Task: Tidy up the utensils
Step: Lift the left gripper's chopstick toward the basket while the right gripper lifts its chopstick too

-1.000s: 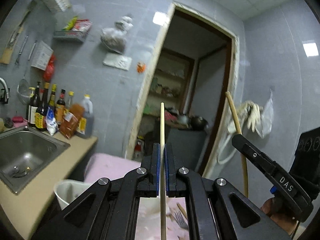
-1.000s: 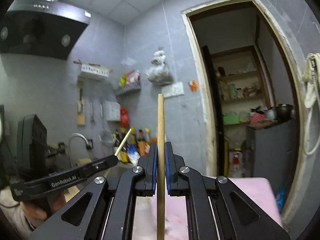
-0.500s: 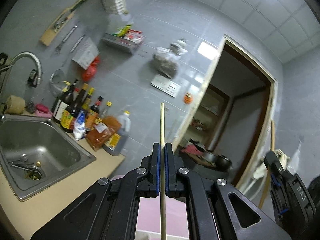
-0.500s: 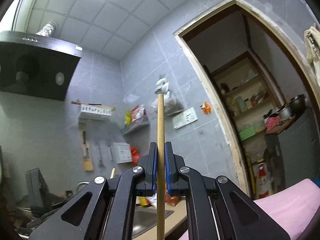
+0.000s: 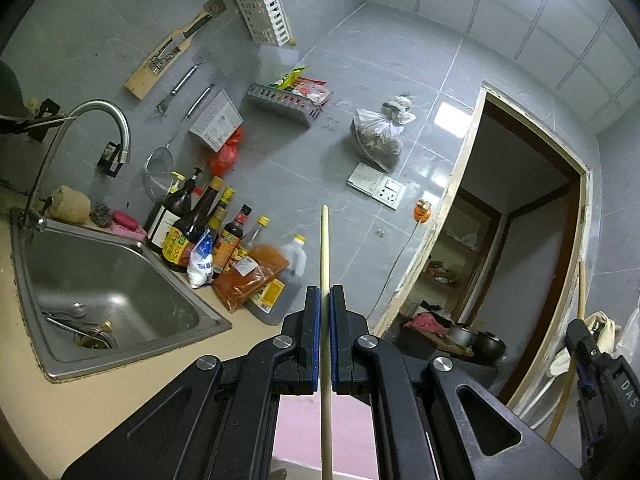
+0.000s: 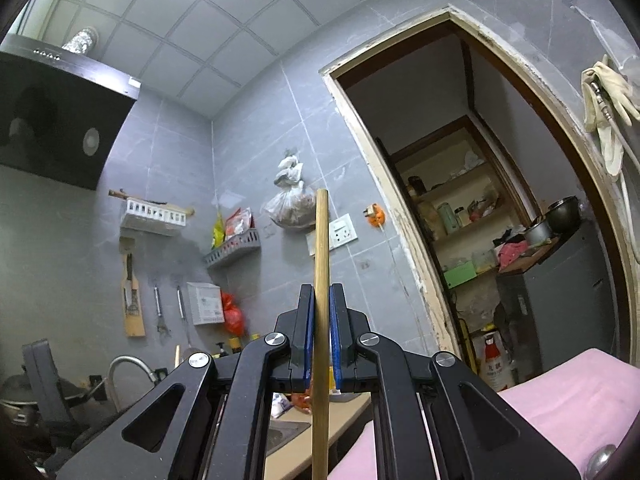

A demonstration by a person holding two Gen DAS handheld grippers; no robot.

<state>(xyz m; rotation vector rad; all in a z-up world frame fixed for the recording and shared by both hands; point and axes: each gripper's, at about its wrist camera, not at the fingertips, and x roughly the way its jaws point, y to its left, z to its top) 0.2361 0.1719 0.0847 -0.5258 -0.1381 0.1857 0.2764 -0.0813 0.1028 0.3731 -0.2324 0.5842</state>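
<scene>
- We see the left hand-held gripper [image 5: 325,300] closed tight on a thin pale wooden chopstick [image 5: 324,248], its blue pads touching the stick on both sides.
- The stick runs straight up between the jaws, its tip rising well past them against the grey tiled wall [image 5: 360,60].
- Our right hand-held gripper [image 6: 321,300] is clamped on a thicker tan wooden chopstick [image 6: 321,240], which likewise stands upright above the pads.
- Below the left hand-held gripper lies the beige table [image 5: 100,400], with a stainless steel sink [image 5: 108,292] set into it near its left edge.
- A cluster of dark sauce bottles [image 5: 200,228] stands at the table's back edge, just beside the sink.
- A pink cloth-covered surface [image 6: 560,400] shows at lower right of the right wrist view.
</scene>
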